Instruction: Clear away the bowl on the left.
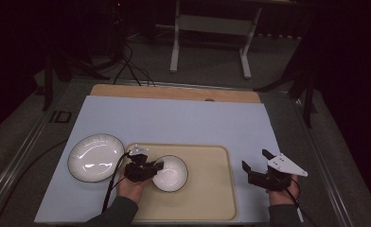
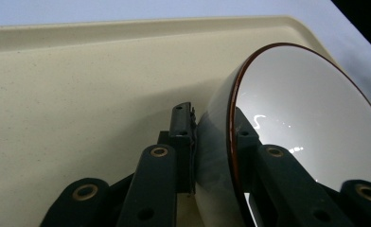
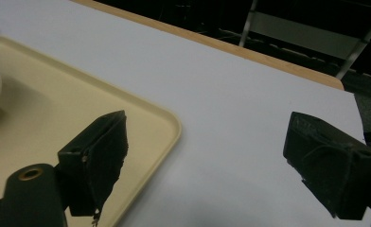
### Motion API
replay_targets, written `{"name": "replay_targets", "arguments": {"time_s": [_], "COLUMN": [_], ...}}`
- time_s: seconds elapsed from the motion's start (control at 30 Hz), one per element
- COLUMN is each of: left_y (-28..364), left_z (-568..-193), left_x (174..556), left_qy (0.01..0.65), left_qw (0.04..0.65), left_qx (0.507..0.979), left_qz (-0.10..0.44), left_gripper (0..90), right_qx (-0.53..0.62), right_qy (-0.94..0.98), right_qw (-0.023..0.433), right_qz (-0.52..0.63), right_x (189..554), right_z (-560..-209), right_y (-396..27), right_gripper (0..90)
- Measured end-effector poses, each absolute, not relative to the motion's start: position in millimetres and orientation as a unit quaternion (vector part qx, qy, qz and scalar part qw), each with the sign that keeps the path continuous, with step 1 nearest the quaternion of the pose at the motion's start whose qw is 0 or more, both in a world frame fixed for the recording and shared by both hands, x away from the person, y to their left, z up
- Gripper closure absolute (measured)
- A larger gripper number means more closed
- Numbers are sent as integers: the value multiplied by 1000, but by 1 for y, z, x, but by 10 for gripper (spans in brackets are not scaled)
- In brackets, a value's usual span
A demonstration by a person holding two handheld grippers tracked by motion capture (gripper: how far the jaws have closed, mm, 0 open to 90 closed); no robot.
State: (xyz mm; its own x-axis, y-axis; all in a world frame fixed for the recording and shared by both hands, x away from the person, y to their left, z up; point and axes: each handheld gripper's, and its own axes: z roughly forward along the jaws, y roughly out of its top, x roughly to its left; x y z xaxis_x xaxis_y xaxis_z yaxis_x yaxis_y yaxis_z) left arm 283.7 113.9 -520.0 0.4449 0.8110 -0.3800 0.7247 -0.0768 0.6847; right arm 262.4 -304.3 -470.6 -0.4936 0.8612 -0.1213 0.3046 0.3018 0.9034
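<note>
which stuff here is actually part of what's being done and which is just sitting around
In use:
- white bowl, its rim pinched by the left gripper
- beige tray under the bowl

Just lying about:
- white plate on the blue mat, left of the tray
- right gripper, open and holding nothing, off the tray's right edge

Two dishes, one tray, two grippers on a covered table

One white bowl (image 1: 170, 173) with a dark rim sits on the single cream tray (image 1: 212, 198); one white ribbed plate (image 1: 95, 157) lies beside it on the one pale blue mat (image 1: 183, 120). Two hand-held grippers are counted: the left gripper (image 1: 151, 166) and the right gripper (image 1: 255, 161). One wooden board edge (image 1: 174, 92) shows beyond.
</note>
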Motion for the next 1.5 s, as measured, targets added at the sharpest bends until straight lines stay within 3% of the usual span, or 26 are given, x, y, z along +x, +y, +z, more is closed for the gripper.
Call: {"name": "replay_targets", "arguments": {"time_s": [0.17, 0.43, 0.7, 1.5], "left_y": [114, 113, 122, 186], "left_z": [-521, -516, -501, -469], "left_x": [285, 285, 280, 265], "left_qy": [526, 518, 512, 513], "left_qw": [431, 420, 410, 422], "left_qx": [732, 742, 747, 713], "left_qz": [51, 69, 107, 225], "left_gripper": [772, 553, 434, 400], "right_qx": [392, 394, 393, 394], "right_qy": [744, 741, 741, 739], "right_qw": [315, 316, 316, 316], "right_qz": [440, 443, 444, 445], "right_x": [262, 262, 261, 261], "right_z": [-471, -470, -470, -469], "right_y": [-303, -305, -305, -306], "right_gripper": [142, 142, 142, 142]}}
